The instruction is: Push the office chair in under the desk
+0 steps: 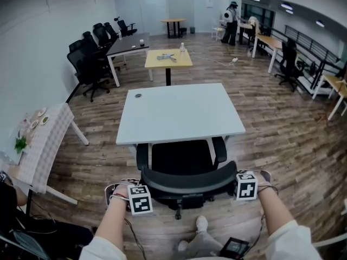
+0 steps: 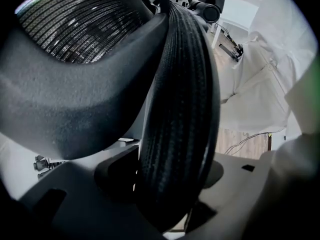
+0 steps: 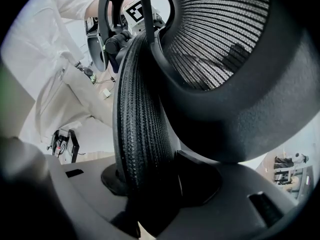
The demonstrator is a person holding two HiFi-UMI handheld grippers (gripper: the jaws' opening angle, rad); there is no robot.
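Observation:
A black mesh office chair (image 1: pixel 181 157) stands at the near edge of a white desk (image 1: pixel 179 112), its seat partly beneath the desktop and its armrests at the desk's edge. The curved backrest (image 1: pixel 187 180) faces me. My left gripper (image 1: pixel 139 197) points down at the backrest's left end, and my right gripper (image 1: pixel 245 186) does the same at the right end. In the left gripper view the ribbed backrest edge (image 2: pixel 180 109) runs between the jaws of the left gripper (image 2: pixel 170 179), pads pressed on it. In the right gripper view the right gripper (image 3: pixel 155 179) likewise clamps the backrest edge (image 3: pixel 142 119).
A table with a patterned cloth (image 1: pixel 46 140) stands at the left. Behind the desk are a yellow wooden table (image 1: pixel 168 58), a dark table (image 1: pixel 130 45) and a row of black chairs (image 1: pixel 89 64). More desks and a chair (image 1: pixel 287 64) line the right; a person (image 1: pixel 232 23) stands far back.

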